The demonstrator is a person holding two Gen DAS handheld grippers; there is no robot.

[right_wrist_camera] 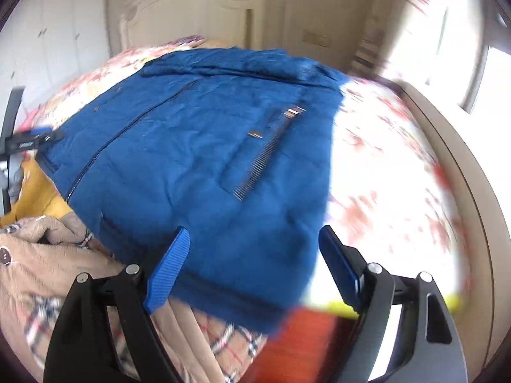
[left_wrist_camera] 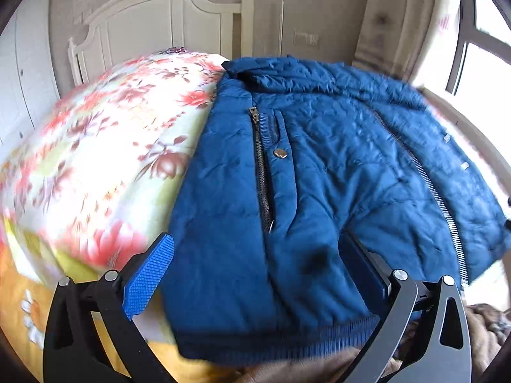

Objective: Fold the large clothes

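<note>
blue quilted zip jacket (left_wrist_camera: 319, 166) flat at bed (left_wrist_camera: 95, 146) foot edge | left gripper (left_wrist_camera: 255, 274) fingers open over hem | right gripper (right_wrist_camera: 252, 265) open, probably not touching

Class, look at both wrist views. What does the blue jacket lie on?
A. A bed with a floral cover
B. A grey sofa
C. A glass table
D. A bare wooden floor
A: the blue jacket lies spread on the floral cover, with a white headboard behind.

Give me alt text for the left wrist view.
A blue padded jacket lies spread, zipper open, on a floral bedspread. The open left gripper hangs over its ribbed hem, gripping nothing. A white headboard stands behind.
</note>
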